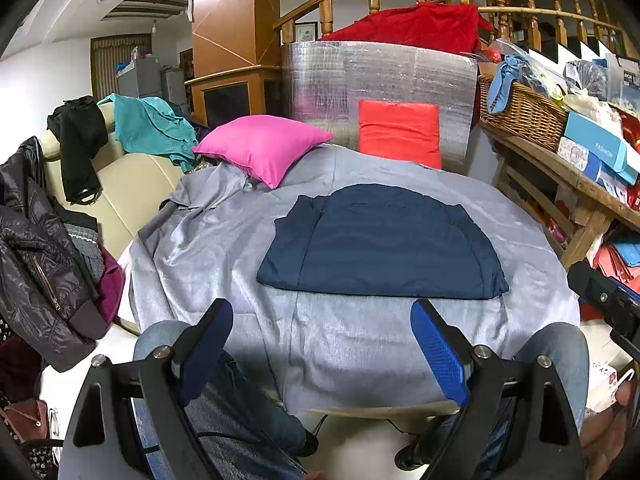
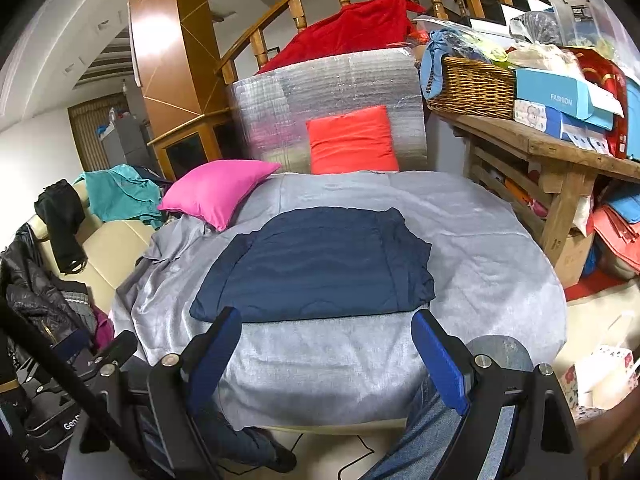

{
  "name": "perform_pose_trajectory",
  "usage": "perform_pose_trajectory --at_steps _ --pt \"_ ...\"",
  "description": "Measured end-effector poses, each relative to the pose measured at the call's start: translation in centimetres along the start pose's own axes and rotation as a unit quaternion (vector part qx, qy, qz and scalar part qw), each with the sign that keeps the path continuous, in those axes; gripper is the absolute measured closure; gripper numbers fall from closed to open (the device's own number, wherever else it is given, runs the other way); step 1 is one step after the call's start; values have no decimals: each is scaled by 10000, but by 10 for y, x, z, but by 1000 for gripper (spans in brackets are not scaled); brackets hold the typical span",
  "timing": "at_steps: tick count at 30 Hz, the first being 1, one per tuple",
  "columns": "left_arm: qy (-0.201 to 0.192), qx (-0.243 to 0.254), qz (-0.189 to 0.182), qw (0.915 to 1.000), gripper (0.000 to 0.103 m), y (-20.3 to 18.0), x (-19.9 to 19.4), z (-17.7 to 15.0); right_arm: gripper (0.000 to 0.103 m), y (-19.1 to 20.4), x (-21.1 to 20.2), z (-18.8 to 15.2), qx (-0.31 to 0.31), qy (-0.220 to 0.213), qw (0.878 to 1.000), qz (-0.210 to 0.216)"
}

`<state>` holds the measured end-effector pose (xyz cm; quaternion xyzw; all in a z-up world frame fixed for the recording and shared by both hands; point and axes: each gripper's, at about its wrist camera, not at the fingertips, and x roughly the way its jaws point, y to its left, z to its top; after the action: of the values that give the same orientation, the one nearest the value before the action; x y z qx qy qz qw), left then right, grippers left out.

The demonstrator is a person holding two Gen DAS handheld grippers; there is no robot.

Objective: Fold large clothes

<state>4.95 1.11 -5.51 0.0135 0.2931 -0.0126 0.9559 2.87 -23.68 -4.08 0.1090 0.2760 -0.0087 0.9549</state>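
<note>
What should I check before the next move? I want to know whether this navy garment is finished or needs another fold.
1. Left gripper empty and open: ok, jaws wide, nothing between them.
2. Right gripper empty and open: ok, same.
3. Navy garment lying flat on the grey sheet: ok, it sits as a compact folded block.
4. Edges tidy: not ok, the right side bunches into loose layers in the right wrist view.
5. Room around the garment: ok, the pink cushion and orange cushion lie beyond it, not touching.
6. Fold finished: cannot tell from these views.
</note>
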Motion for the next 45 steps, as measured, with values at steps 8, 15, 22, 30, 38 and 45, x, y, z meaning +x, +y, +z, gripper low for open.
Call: perform_pose_trajectory --at_steps 8,15,22,30,38,45 --pt "7 2 -9 10000 12 0 0 -1 14 1 1 -1 -16 22 10000 8" --pt "3 20 -9 10000 12 0 0 -1 14 1 1 -1 -26 29 10000 14" --pt "4 11 -11 10000 12 0 0 -2 14 -1 2 -2 -43 29 10000 12" --pt "13 38 19 10000 12 -3 1 -2 14 -1 3 -2 -45 62 10000 0" --pt "40 50 14 10000 12 -3 3 0 14 1 7 0 -65 90 9999 -23" --pt "90 40 29 9999 12 -2 5 0 14 7 8 -1 -124 94 9999 -9"
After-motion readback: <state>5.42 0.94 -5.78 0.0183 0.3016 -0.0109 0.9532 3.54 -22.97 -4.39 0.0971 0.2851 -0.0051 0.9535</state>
